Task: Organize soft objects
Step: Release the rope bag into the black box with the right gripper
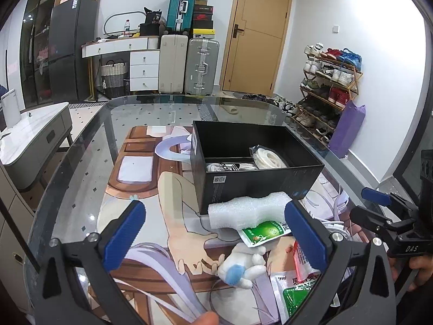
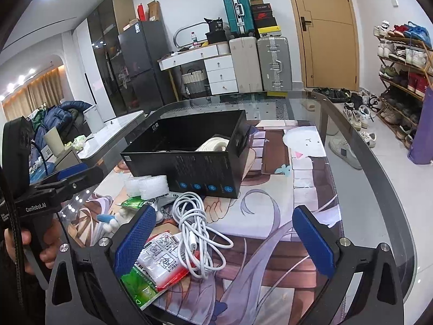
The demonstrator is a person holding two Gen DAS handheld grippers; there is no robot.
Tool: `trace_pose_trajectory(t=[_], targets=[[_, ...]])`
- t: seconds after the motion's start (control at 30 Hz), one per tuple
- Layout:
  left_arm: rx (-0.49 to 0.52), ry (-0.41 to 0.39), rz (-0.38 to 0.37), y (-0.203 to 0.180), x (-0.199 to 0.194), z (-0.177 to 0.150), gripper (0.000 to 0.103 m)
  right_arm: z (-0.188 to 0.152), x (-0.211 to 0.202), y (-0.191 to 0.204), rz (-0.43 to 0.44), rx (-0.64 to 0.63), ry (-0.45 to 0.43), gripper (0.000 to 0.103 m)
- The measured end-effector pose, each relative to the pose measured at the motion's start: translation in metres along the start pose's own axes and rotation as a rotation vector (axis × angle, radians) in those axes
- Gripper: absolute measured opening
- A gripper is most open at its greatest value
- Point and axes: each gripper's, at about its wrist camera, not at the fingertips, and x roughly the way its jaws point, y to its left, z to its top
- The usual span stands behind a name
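A black box (image 1: 259, 181) (image 2: 189, 162) stands on the printed mat and holds a coiled cream band (image 1: 269, 158) (image 2: 213, 144) and a black-and-white item (image 1: 230, 166). In front of it lie a white foam block (image 1: 243, 211) (image 2: 151, 187), a green sachet (image 1: 261, 233) (image 2: 132, 202), a small white plush with blue patches (image 1: 240, 266) (image 2: 109, 220), a red-and-white packet (image 2: 165, 262) and a tangled white cable (image 2: 197, 233). My left gripper (image 1: 216, 235) is open above the plush and foam. My right gripper (image 2: 224, 241) is open over the cable.
The glass table (image 1: 81, 168) (image 2: 379, 189) has a curved edge; the mat covers its middle. More sachets (image 1: 292, 289) lie near the front. Beyond are suitcases (image 1: 189, 62), a door, a shoe rack (image 2: 403, 81) and a grey sideboard (image 1: 35, 138).
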Motion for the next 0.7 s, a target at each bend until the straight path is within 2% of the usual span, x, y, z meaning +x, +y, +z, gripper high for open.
trace_pose_trajectory(t=[0.7], targets=[[0.04,0.038,-0.036,-0.014,0.004,-0.02,0.103,-0.017,0.004,0.001,-0.011,0.015,0.026,0.102]])
